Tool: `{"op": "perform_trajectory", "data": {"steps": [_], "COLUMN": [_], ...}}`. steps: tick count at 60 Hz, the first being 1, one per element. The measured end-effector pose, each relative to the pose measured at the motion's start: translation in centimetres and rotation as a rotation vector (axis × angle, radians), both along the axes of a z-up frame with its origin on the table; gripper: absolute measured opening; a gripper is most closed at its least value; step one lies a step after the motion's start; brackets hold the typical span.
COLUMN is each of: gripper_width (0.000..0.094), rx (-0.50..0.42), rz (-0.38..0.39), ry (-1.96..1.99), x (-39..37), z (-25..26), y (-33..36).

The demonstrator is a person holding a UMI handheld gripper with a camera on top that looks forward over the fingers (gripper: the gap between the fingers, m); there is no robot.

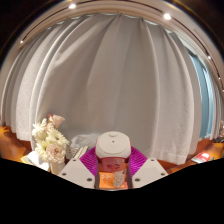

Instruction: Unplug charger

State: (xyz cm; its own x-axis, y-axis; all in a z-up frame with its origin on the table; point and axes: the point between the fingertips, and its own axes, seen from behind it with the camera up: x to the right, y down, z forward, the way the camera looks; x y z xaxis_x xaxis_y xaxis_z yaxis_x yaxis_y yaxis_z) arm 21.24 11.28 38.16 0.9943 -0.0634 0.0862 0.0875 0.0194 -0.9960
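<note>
Two fingers of my gripper [112, 172] show at the bottom of the gripper view, their magenta pads [90, 158] facing inward. Between them sits a white charger [112, 146], a rounded block with a paler band across its front. Both pads appear to press against its sides, so I record the fingers as closed on the charger. Below the white body I see a reddish-brown, glossy patch between the fingers; I cannot tell whether it belongs to the charger or lies under it. No socket, cable or prongs can be made out; the lower part of the charger is cut off by the fingers.

Beyond the fingers hangs a broad curtain [120, 80], pale grey-white, in long vertical folds that fill most of the view. At its far side I note a strip of blue window [207, 95], partly covered by the curtain edge. Just beside the left finger stands a bunch of white flowers [50, 140]; its vase or base is hidden. Small orange and red items [205, 155] lie low on the opposite side, too small to identify. Ceiling lights [72, 6] show as bright spots above the curtain.
</note>
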Motion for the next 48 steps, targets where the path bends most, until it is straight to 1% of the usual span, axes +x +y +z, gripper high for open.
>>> {"op": "perform_trajectory", "data": {"steps": [4,8,9,10,13,18,22,30,31,33,34,37,41,47,48], "gripper_width": [0.0384,0.0386,0.0385,0.0385,0.0387,0.0385,0.0388,0.0388,0.0403,0.0404,0.0404,0.0404,0.0416,0.0429,0.0434], "rx": [0.005,-0.04,-0.05,-0.068,-0.137,-0.276,-0.398,-0.561,-0.572,-0.6,-0.64,-0.644,-0.678,-0.731,-0.732], "rz": [0.009,0.004,-0.001,-0.01,-0.041,-0.075,-0.092,-0.097,-0.091,-0.07,-0.074,-0.053,-0.053,-0.037,-0.033], "ry": [0.031,0.04,0.037,0.034,0.024,0.037,0.049,0.059,0.071,0.097,0.124,0.137,0.147,0.167,0.17], "x": [1.4,3.5,5.1,5.8,8.2,12.0,14.7,18.1,18.3,18.2,18.0,18.4,19.0,19.2,19.3], "z": [3.3,3.2,3.0,1.0,-2.6,-9.6,-16.7,-26.7,-27.8,-30.8,-29.4,-31.7,-34.2,-36.8,-36.5], "y": [0.6,0.4,-0.5,-1.0,-1.8,-3.3,-4.9,-6.9,-6.9,-8.1,-7.3,-7.7,-8.0,-9.1,-9.1]}}
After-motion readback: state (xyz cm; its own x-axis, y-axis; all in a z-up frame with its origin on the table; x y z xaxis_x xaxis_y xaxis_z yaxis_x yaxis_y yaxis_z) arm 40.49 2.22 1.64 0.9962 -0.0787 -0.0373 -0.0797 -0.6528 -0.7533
